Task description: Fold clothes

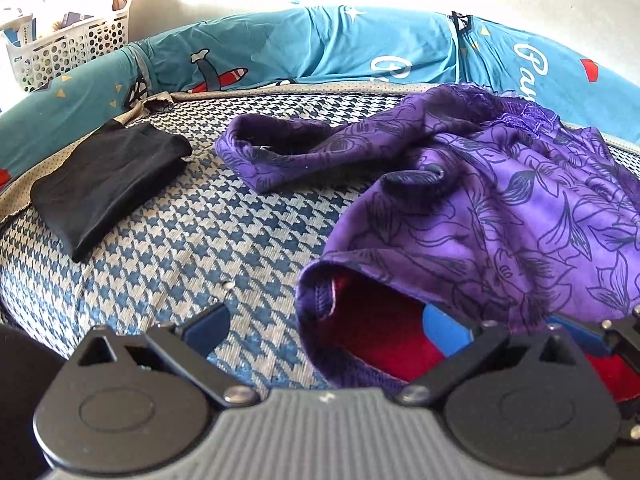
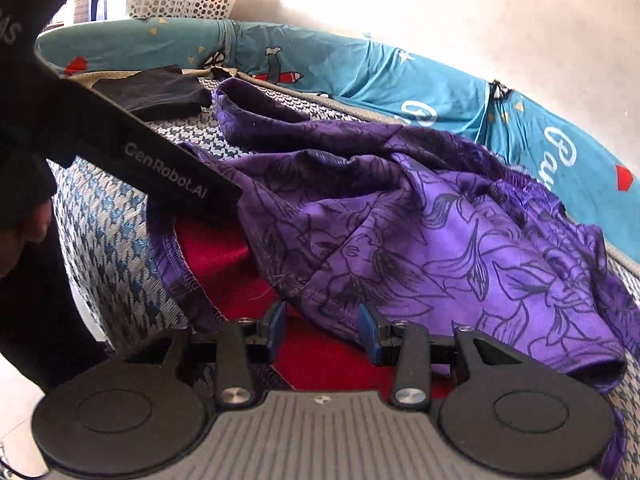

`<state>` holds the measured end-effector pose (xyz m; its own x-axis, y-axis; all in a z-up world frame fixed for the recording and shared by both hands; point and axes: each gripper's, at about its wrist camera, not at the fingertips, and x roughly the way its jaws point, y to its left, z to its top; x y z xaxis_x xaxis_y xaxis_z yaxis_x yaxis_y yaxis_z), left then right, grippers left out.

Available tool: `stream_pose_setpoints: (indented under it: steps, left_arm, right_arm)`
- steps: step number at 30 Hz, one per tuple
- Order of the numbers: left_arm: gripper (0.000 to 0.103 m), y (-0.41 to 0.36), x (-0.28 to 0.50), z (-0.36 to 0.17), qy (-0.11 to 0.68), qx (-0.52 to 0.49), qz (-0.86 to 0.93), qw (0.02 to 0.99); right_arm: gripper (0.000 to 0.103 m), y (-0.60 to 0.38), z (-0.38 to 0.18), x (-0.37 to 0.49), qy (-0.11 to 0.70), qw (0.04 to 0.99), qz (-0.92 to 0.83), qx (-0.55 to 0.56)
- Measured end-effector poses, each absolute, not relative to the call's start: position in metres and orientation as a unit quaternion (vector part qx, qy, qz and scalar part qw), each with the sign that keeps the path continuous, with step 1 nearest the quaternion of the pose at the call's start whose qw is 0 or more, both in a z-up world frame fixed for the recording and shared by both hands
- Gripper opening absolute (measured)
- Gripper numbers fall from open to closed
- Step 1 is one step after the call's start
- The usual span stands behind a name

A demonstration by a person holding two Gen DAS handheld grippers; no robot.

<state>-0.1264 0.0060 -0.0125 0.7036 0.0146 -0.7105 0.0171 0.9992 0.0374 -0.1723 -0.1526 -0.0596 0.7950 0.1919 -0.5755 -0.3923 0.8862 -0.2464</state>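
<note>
Left wrist view: I see my left gripper (image 1: 324, 328) with its blue pads spread wide, the left pad (image 1: 208, 326) over bare houndstooth mattress (image 1: 168, 248), the right pad (image 1: 444, 326) inside the opening of the purple floral garment (image 1: 500, 216).
Left gripper hold: nothing is pinched between the pads; the purple hem drapes over the right finger only.
Purple floral garment: it lies crumpled from 12 o'clock round to 4 o'clock in this view, one sleeve-like strip (image 1: 280, 148) reaching toward 11 o'clock.
Red cloth: red fabric (image 1: 380, 332) shows inside the purple opening at about 5 o'clock, under the purple layer.
Black folded garment: a flat dark bundle (image 1: 108, 184) sits at 9 to 10 o'clock, well apart from the purple one.
Teal printed bedding: a rolled band (image 1: 320, 44) runs along the far edge at 12 o'clock.
White basket: a perforated basket (image 1: 72, 48) stands at 10 o'clock beyond the bedding.
Right wrist view: my right gripper (image 2: 323, 334) is partly open, with the purple hem (image 2: 320, 300) just ahead of the gap and red cloth (image 2: 320, 364) beneath.
Right gripper hold: I see no fabric clamped between its pads.
Other tool: the left gripper's black body (image 2: 160, 156), lettered GenRobot.AI, crosses at 10 o'clock, touching the purple fabric.
</note>
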Motion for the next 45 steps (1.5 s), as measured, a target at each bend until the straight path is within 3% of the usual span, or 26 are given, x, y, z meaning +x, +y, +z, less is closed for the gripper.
stream_pose_setpoints:
  steps: [1, 3, 4, 12, 20, 26, 34, 45]
  left_arm:
    - [0.103, 0.007, -0.127, -0.011, 0.383, 0.022, -0.002, 0.923]
    - [0.103, 0.007, -0.127, -0.009, 0.379, 0.029, -0.005, 0.925]
    - [0.103, 0.007, -0.128, -0.007, 0.376, 0.035, -0.006, 0.926]
    - [0.103, -0.013, -0.141, -0.001, 0.331, 0.119, -0.052, 0.935]
    - [0.101, -0.044, -0.150, 0.008, 0.247, 0.206, -0.109, 0.941]
    - [0.076, -0.060, -0.139, 0.002, 0.238, 0.225, -0.131, 0.936]
    - [0.021, -0.061, -0.120, -0.009, 0.267, 0.202, -0.135, 0.933]
    - [0.020, -0.065, -0.117, -0.024, 0.281, 0.215, -0.122, 0.927]
  right_arm:
    - [0.037, -0.152, -0.060, -0.171, 0.275, 0.931, 0.156, -0.182]
    - [0.008, -0.154, -0.057, -0.169, 0.270, 0.934, 0.151, -0.178]
    - [0.006, -0.157, -0.055, -0.166, 0.270, 0.936, 0.145, -0.172]
    - [0.004, -0.184, -0.006, -0.160, 0.237, 0.953, 0.170, -0.082]
    - [0.004, -0.175, 0.030, -0.165, 0.205, 0.940, 0.246, -0.119]
    - [0.004, -0.176, 0.045, -0.164, 0.198, 0.933, 0.278, -0.113]
    - [0.004, -0.184, 0.044, -0.156, 0.211, 0.939, 0.254, -0.098]
    - [0.006, -0.228, 0.025, -0.142, 0.257, 0.956, 0.138, -0.014]
